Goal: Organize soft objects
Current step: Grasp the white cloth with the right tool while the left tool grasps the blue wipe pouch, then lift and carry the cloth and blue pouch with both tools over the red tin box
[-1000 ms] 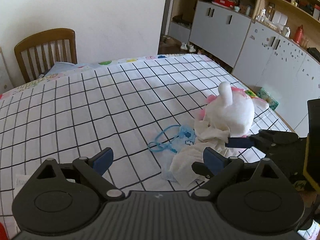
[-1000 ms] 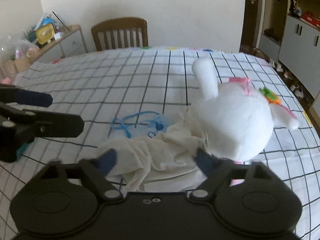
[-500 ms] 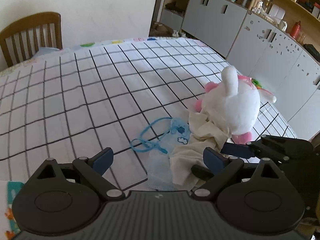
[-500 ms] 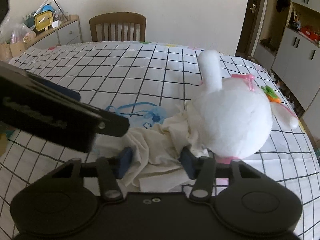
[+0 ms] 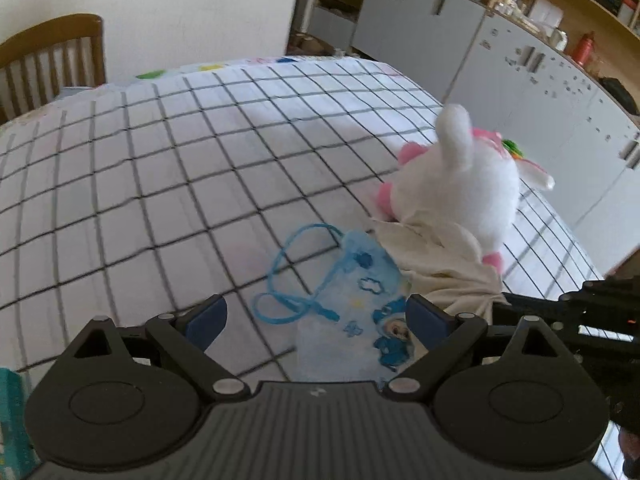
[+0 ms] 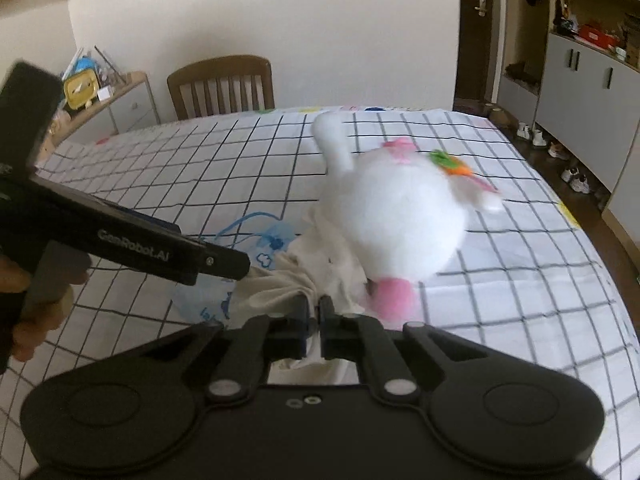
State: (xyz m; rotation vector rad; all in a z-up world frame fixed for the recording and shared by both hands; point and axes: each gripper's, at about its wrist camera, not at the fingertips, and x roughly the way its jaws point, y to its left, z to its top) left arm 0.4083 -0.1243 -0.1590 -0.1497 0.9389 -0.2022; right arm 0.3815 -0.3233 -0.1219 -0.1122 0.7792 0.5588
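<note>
Cream cloth (image 6: 296, 280) is pinched in your right gripper (image 6: 315, 312), jaws nearly together; your left gripper (image 5: 316, 314) is spread wide over the blue pouch (image 5: 360, 292), holding nothing.

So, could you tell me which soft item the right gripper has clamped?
The cream cloth, bunched between the right gripper; the white plush rabbit and blue pouch lie ungripped.

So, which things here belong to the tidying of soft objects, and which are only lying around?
Belongs to the job:
- cream cloth, pinched by the right gripper
- white plush rabbit
- blue drawstring pouch, in front of the open left gripper

Only around:
- wooden chair
- grey cabinets
- checked tablecloth
</note>
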